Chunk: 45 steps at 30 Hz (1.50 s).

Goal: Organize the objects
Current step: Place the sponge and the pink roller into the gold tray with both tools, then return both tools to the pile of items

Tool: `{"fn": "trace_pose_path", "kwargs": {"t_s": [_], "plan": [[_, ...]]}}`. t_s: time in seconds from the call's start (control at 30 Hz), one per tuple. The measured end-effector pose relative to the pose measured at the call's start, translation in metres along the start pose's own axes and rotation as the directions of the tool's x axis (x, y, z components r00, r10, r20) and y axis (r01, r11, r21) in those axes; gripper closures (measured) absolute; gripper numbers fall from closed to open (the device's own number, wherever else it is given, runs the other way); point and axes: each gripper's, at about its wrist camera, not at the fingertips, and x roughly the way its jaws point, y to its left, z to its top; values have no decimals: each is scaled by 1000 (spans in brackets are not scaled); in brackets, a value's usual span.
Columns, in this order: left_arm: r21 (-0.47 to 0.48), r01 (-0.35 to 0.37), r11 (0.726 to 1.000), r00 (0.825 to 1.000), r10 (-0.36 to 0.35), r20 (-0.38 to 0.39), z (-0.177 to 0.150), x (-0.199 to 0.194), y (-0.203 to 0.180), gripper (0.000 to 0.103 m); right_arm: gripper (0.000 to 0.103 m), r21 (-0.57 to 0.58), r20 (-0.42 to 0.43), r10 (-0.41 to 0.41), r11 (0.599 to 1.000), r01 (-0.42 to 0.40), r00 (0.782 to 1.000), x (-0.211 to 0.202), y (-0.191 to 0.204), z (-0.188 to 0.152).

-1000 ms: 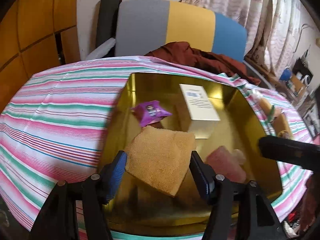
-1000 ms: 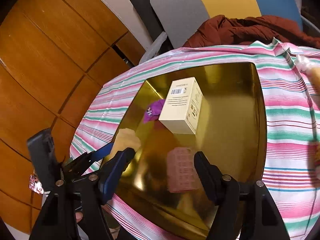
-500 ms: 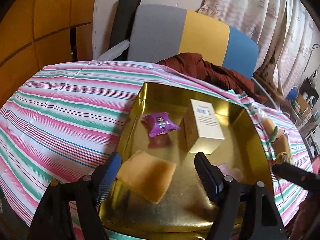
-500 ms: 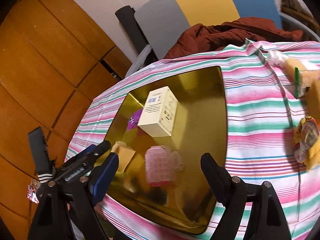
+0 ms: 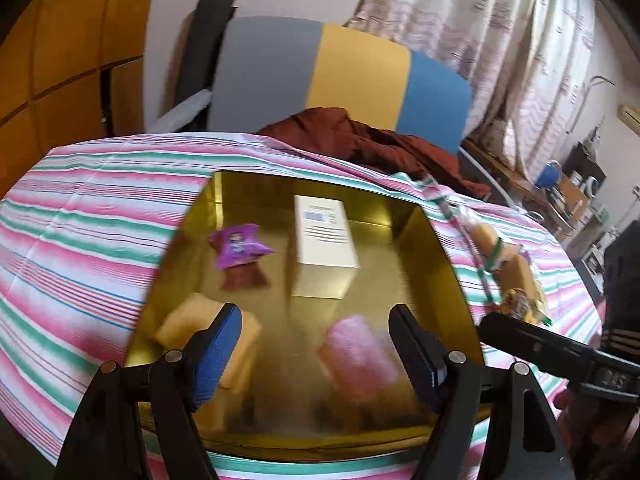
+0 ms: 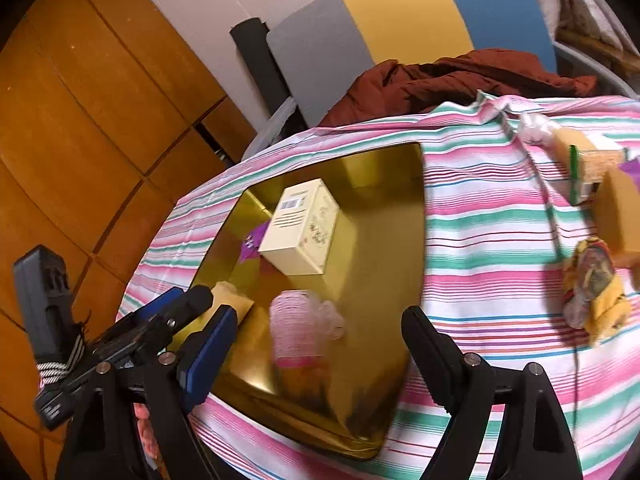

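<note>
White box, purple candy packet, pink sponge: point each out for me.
White box [image 5: 325, 236]: left wrist view, on its barcoded top face.
Purple candy packet [image 5: 237, 245]: left wrist view, middle of the wrapper.
Pink sponge [image 6: 296, 328]: right wrist view, on its broad upper face.

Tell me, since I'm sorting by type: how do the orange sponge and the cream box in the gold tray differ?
The orange sponge lies low and flat near the gold tray's front left corner; the cream box stands tall nearer the back. The sponge is plain; the box carries a barcode and print. Both sit inside the tray, ungripped.
</note>
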Motion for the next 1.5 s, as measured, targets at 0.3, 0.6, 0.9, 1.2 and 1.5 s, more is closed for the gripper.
{"fn": "trace_pose_path", "kwargs": {"t_s": [0.3,0.6,0.9,1.2,1.5], "plan": [[71,89,994,995,-85,-56,-6,12,-50,26,18,100,35,-48,994,44,998,-22,-45,-2],[172,149,974,986,-133,-100,-15,20,-100,26,18,167,69,-91,983,79,993,-44,-81,-9],[244,217,945,972,-185,-147,-31,21,-141,26,22,233,172,-261,948,218,950,-81,-127,-19],[333,258,907,962,-210,-174,-37,26,-181,26,40,380,170,-474,840,386,864,-110,-210,-19],[398,277,875,954,-202,-220,-43,47,-218,26,52,309,155,-470,859,409,869,-87,-226,-4]]}}
